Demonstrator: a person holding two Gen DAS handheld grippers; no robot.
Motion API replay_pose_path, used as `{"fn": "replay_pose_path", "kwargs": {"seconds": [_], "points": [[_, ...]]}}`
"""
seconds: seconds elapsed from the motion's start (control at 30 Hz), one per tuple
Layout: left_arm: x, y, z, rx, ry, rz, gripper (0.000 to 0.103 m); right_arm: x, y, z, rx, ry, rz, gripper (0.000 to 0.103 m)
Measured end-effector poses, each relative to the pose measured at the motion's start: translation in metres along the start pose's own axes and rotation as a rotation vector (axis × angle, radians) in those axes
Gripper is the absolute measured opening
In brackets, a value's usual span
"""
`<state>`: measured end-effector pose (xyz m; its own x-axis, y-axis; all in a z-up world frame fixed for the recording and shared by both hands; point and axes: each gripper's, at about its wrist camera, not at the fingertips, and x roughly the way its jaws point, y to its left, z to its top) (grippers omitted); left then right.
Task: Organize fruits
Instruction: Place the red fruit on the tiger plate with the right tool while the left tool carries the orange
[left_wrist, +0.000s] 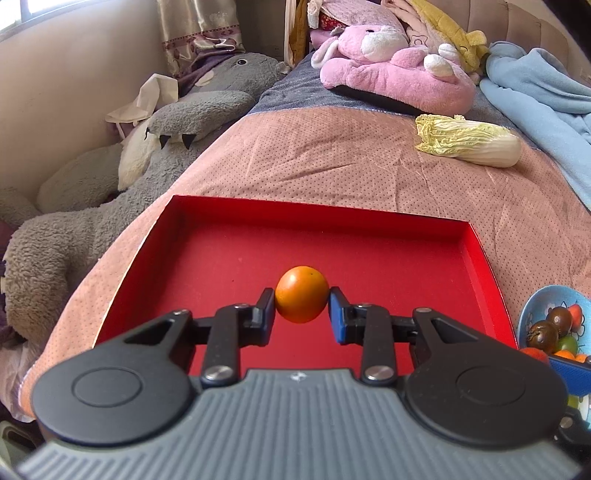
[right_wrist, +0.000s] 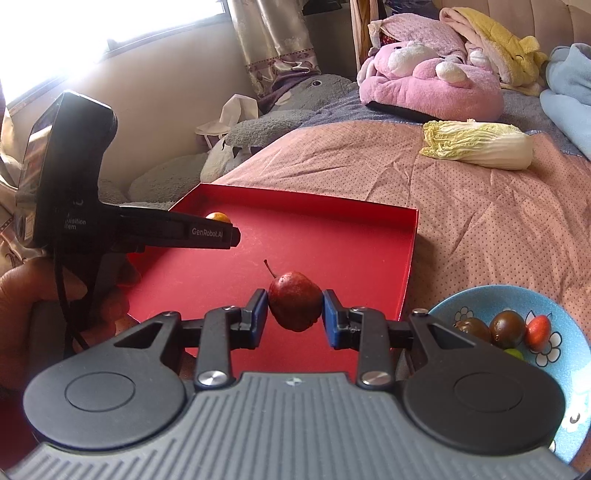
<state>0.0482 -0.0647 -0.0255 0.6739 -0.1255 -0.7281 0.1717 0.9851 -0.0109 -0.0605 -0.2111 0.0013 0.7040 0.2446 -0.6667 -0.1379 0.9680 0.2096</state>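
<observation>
My left gripper (left_wrist: 302, 300) is shut on a small orange fruit (left_wrist: 301, 294), held over the floor of a shallow red tray (left_wrist: 369, 251). In the right wrist view the same tray (right_wrist: 332, 236) lies on the bed, and my right gripper (right_wrist: 294, 306) is shut on a dark red fruit with a stem (right_wrist: 294, 305) above the tray's near part. The left gripper (right_wrist: 218, 232) reaches in from the left there, with the orange fruit (right_wrist: 218, 216) peeking over its finger. A blue bowl (right_wrist: 565, 365) holding several small fruits sits just right of the tray; its rim also shows in the left wrist view (left_wrist: 535, 299).
A napa cabbage (left_wrist: 469, 140) lies on the pink bedspread (left_wrist: 332, 162) beyond the tray. Pink plush toys (left_wrist: 391, 70), a blue blanket (left_wrist: 539, 92) and a big grey plush (left_wrist: 147, 177) crowd the far end and left side. A person's hand (right_wrist: 22, 314) holds the left gripper's handle.
</observation>
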Motion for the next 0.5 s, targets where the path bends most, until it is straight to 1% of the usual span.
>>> {"fn": "replay_pose_path", "kwargs": {"seconds": [0.17,0.27,0.5], "points": [[-0.007,-0.008,-0.004,-0.009,-0.006,0.002,0.034,-0.018,-0.001,0.005,-0.013,-0.023,-0.002,0.037],[-0.009,-0.018,-0.005,0.011,-0.011,0.010,0.034,-0.029,-0.004,0.006,-0.011,-0.038,-0.003,0.037],[-0.019,-0.036,-0.006,0.022,-0.027,-0.007,0.034,-0.048,-0.016,0.003,0.006,-0.054,-0.009,0.037]]}}
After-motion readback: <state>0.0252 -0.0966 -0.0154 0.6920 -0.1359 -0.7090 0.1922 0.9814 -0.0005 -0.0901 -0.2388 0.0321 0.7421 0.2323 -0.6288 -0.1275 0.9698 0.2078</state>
